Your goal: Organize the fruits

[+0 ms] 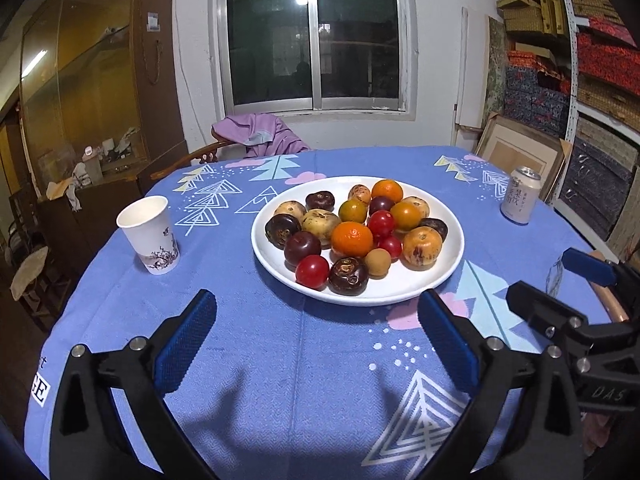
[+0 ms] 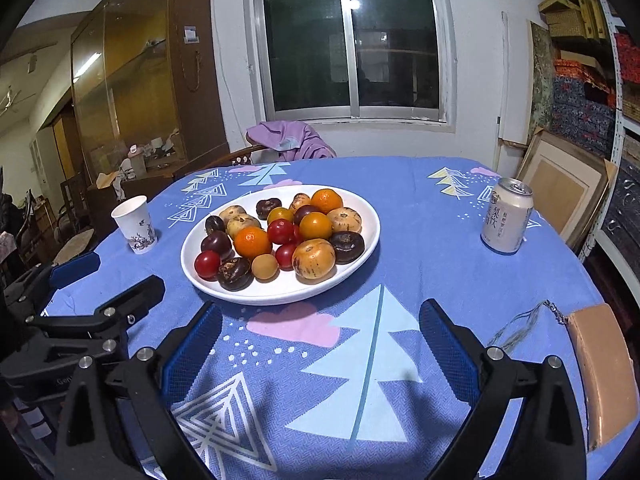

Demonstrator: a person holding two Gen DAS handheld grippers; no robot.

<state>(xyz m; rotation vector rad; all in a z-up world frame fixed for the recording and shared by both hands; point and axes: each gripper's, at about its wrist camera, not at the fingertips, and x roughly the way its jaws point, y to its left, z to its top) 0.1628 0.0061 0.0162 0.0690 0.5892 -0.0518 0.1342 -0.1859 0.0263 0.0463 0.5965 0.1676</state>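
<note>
Fruits (image 1: pixel 352 236) lie heaped together on white plate (image 1: pixel 452 256); left hand-held gripper (image 1: pixel 316 344) and right hand-held gripper (image 2: pixel 320 344) both gape empty over tabletop (image 1: pixel 280 380), fitting either sorting pending or gathering done

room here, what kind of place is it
Probably a home dining room that doubles as storage: a clothed table with a fruit plate, a wooden cabinet, and shelves of stacked boxes.
</note>
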